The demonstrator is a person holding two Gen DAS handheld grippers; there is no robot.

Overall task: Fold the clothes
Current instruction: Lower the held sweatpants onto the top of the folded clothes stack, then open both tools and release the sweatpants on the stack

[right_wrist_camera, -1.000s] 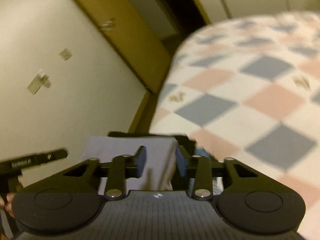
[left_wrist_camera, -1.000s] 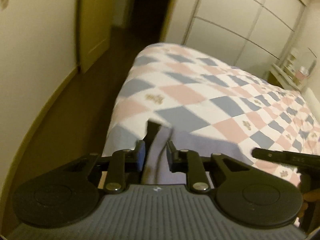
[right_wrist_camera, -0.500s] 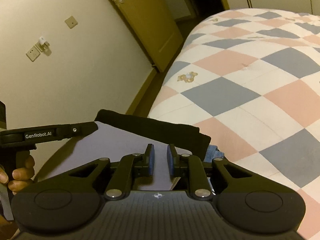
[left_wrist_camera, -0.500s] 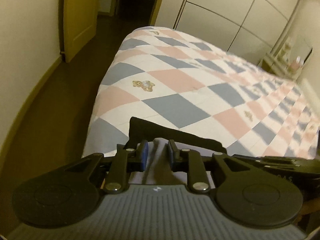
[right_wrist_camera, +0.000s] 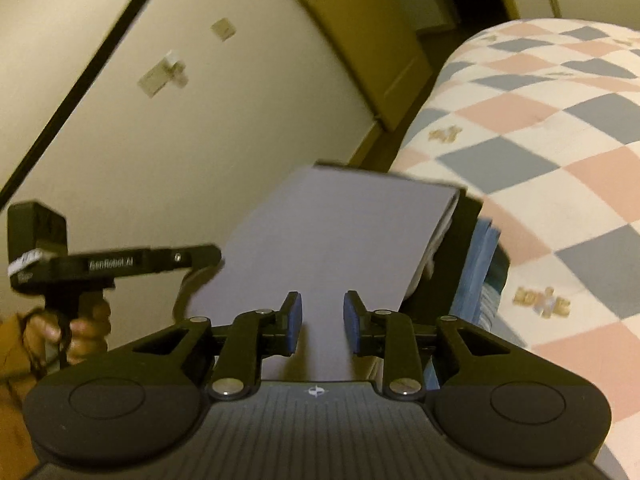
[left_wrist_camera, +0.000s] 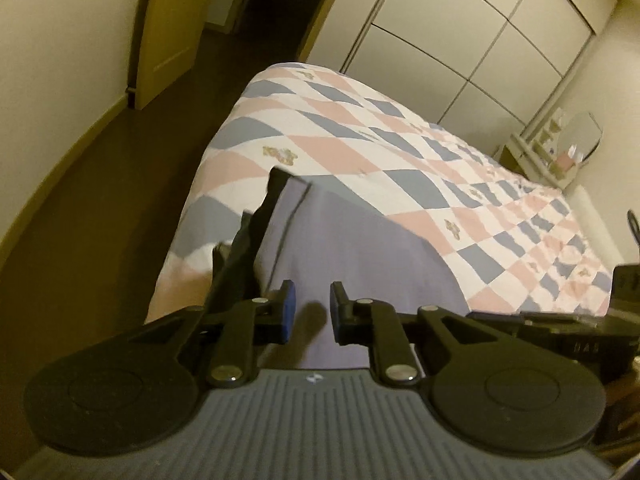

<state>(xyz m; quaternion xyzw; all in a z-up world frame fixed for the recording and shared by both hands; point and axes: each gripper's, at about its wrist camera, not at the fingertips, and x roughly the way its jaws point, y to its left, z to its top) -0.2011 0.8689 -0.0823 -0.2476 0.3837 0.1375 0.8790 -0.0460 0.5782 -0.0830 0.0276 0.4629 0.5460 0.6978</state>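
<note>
The lavender garment point(left_wrist_camera: 352, 248), dark-edged on one side, lay spread at the near end of the bed, reaching back between the fingers of both grippers. The left gripper point(left_wrist_camera: 311, 306) and the right gripper point(right_wrist_camera: 322, 322) each stood with jaws apart around the cloth, not pinching it. Beyond stretched the checked quilt point(left_wrist_camera: 400, 140), then the white wardrobe point(left_wrist_camera: 460, 40) and the open door point(left_wrist_camera: 168, 28).

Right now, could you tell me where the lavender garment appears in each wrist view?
Left wrist: lavender garment at lower centre, running from the left gripper onto the checkered quilt.
Right wrist: centre, beyond the right gripper.
Shared landmark: the wooden door.
</note>
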